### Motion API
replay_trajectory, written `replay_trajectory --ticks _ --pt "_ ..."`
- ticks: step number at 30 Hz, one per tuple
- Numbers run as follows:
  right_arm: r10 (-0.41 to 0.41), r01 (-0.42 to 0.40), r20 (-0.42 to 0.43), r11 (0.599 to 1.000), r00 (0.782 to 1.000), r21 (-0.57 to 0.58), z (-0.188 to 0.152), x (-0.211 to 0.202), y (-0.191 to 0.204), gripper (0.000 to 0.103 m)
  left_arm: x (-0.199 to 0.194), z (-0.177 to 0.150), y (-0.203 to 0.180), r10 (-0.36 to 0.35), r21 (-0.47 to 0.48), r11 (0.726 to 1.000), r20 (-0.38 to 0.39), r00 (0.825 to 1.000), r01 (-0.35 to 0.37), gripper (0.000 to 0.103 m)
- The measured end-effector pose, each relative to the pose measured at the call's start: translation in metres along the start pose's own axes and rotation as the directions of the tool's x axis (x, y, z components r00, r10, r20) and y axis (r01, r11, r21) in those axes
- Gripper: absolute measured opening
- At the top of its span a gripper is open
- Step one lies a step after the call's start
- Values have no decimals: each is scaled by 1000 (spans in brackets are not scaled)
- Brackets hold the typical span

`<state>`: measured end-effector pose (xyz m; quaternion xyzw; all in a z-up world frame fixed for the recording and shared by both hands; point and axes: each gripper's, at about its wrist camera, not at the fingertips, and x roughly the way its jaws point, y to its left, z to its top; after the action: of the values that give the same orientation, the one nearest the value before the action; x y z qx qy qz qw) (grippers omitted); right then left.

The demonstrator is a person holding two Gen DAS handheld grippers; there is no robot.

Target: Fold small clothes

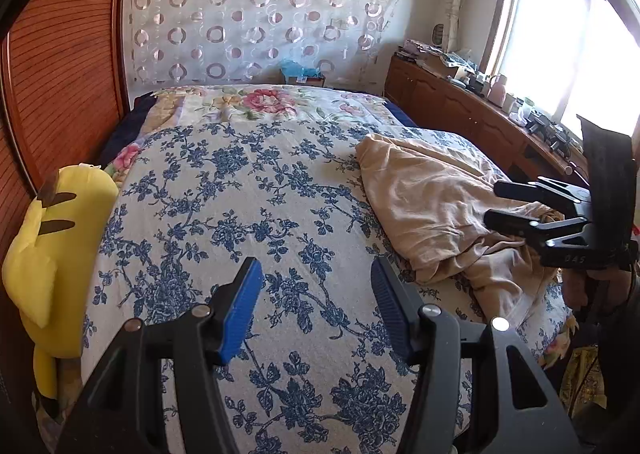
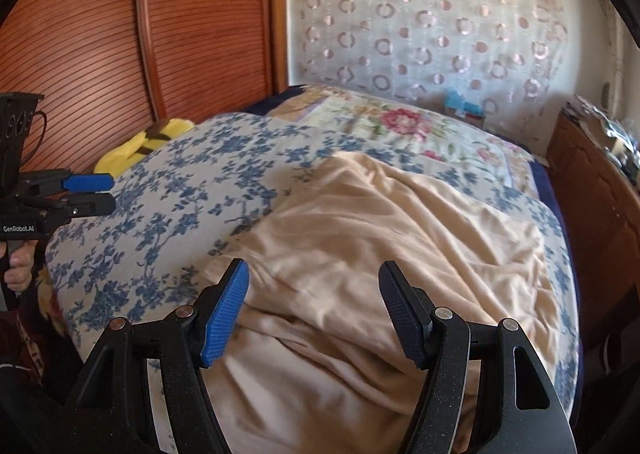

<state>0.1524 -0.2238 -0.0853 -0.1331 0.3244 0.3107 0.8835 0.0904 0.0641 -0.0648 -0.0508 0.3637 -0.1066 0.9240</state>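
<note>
Your left gripper [image 1: 316, 310] with blue-padded jaws parted and empty over the blue-floral white bedspread [image 1: 240, 194], your right gripper [image 2: 314, 314] likewise parted, gripping nothing, poised above the crumpled beige cloth garment [image 2: 360, 234], garment lying rumpled on that bedspread's window-side half, unfolded.

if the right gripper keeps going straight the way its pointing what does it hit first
Most likely the crumpled beige garment. The right gripper is open and empty, angled down at the bed, and the cloth fills the gap between its fingers. How far off it is cannot be judged from this view.
</note>
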Motion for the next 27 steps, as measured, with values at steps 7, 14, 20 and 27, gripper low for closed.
replay_trajectory --ticks 7,14,20,27 --pt "70 -77 -100 995 993 -63 5 43 30 69 -1 -4 4 -3 -6 1000 1 1000 3 56" --pt "85 -112 -200 986 976 -127 -6 73 51 69 2 -7 6 -12 -12 1000 -6 1000 12 56" --pt "51 -88 -206 980 977 -177 -7 76 53 65 3 -10 0 -22 0 1000 -13 1000 22 56" --pt "6 -18 -101 992 995 -124 15 46 16 6 6 -12 -8 -40 12 999 -21 999 40 56"
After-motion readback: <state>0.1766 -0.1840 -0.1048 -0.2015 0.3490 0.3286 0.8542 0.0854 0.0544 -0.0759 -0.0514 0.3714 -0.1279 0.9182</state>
